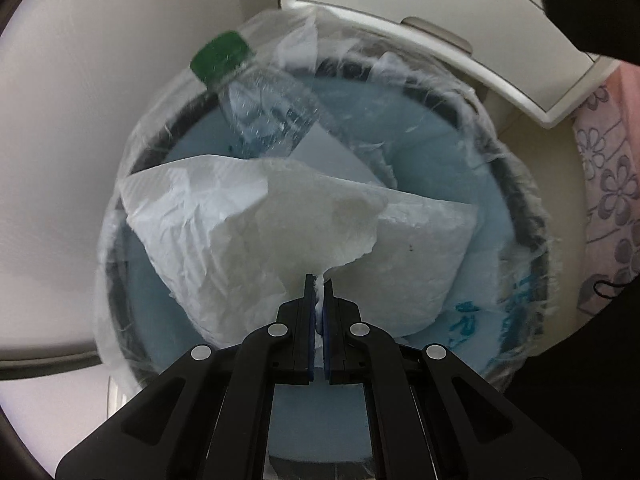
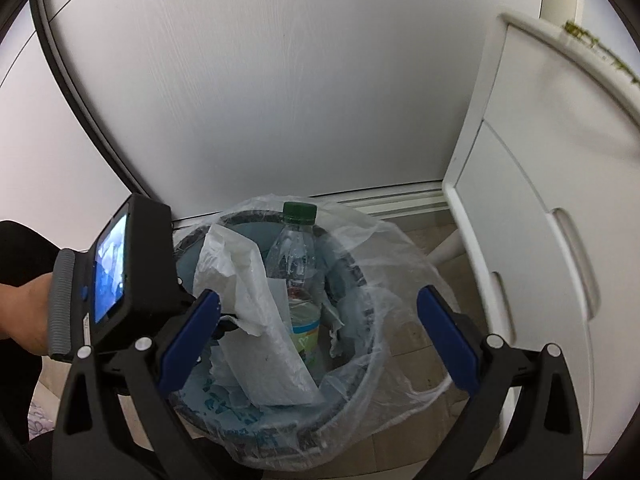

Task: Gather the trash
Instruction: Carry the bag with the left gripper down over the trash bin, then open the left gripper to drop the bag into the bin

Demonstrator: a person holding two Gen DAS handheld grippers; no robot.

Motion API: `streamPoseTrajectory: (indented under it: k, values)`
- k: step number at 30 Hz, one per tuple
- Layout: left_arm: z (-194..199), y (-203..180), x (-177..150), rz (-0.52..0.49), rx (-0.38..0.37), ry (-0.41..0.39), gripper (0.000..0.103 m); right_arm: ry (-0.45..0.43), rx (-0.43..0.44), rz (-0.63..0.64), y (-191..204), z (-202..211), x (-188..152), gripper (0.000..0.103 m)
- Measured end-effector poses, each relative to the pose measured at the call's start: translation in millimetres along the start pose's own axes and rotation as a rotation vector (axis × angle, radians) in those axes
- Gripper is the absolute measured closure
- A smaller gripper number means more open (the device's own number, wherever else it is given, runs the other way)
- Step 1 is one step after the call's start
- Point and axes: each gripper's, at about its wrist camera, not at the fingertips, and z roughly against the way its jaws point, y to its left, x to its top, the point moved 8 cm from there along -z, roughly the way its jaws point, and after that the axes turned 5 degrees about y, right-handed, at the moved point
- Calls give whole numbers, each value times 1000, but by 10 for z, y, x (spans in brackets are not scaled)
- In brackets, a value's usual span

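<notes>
Crumpled white paper tissue [image 1: 256, 232] hangs over the mouth of the round dark bin with its clear plastic liner [image 1: 516, 184], and we have it by one thin edge only: the left gripper [image 1: 319, 300] has its blue pads pressed together on a sliver of it. The sheet drapes across the near rim, not yet down inside. The clear plastic bottle with the green cap [image 1: 256, 100] leans upright against the far rim, cap poking above the liner. Our right gripper [image 2: 320, 344] hovers spread wide above the bin, holding nothing.

Risks, as we judge them: the tissue looks soft, so a tug could tear it at the pinch. Let go too near the rim and it may slide out onto the floor. The loose liner [image 2: 384, 280] could snag a finger and lift out.
</notes>
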Motion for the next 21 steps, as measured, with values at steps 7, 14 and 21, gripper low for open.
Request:
streamPoseTrajectory:
  k: [7, 14, 21]
  values:
    - [-255, 76, -56, 8, -8, 39, 102, 36, 13, 1, 55, -216, -57, 7]
    - [-453, 99, -66, 11, -16, 63, 102, 55, 25, -1, 21, -357, -93, 7]
    - [-540, 140, -14, 17, -15, 71, 102, 33, 87, -9, -7, -488, -109, 7]
